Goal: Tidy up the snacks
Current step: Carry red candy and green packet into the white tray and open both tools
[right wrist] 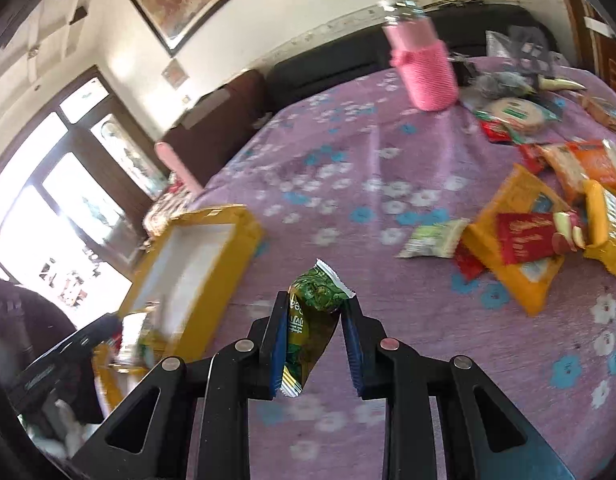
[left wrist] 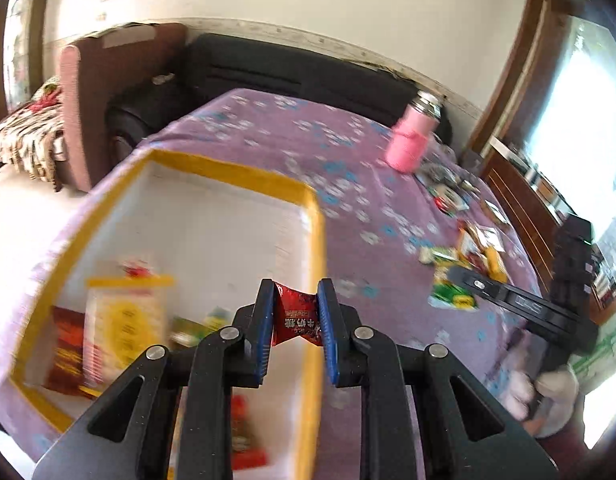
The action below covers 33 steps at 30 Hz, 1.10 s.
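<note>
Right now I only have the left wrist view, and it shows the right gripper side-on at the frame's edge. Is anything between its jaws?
Observer: Yes. The right gripper is shut on a green packet, pinched near the packet's upper end. The rest of the packet trails back between the jaws.
Operator: The loose pile beyond it is small in my view. What lies on top?
Observer: A red packet lies flat on top of a larger yellow packet.
</note>
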Available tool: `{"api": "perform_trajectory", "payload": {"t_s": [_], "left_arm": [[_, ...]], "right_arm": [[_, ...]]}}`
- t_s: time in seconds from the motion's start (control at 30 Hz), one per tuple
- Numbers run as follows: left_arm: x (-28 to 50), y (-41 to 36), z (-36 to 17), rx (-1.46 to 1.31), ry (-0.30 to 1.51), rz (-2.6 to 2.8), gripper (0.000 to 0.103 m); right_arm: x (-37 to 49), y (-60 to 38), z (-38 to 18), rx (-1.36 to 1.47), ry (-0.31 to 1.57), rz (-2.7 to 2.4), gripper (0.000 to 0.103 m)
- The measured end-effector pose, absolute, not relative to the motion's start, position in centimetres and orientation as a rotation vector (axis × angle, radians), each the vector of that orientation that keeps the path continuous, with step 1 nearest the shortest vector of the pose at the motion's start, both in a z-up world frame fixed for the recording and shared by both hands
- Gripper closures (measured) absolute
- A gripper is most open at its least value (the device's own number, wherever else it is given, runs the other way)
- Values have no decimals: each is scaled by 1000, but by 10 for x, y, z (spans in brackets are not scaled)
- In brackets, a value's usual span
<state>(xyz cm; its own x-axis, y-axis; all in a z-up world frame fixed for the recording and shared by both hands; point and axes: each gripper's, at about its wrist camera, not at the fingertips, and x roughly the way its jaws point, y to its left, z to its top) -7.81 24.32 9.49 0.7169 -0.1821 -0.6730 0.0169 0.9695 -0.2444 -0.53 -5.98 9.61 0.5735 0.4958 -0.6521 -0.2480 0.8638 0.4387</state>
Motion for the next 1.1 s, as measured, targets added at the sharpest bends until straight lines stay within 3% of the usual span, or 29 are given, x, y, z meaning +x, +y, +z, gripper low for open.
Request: {"api": "perform_trajectory", "payload": {"t_s": [0.23,0.47,0.93,1.1], "left_arm": [[-46,297,93,-233,791,-23,84],[-14,323,64,-273,871,-3,84],[7,328,41,-327,942,-17,82],[-5,328,52,-343,908,-3,56]], "right_arm": [[-2,22,124,262,900,613,77],[3,104,98,185,1001,686,78],[8,141,77,52,1001,631,75],[8,140,73,43,989,602,72]]}}
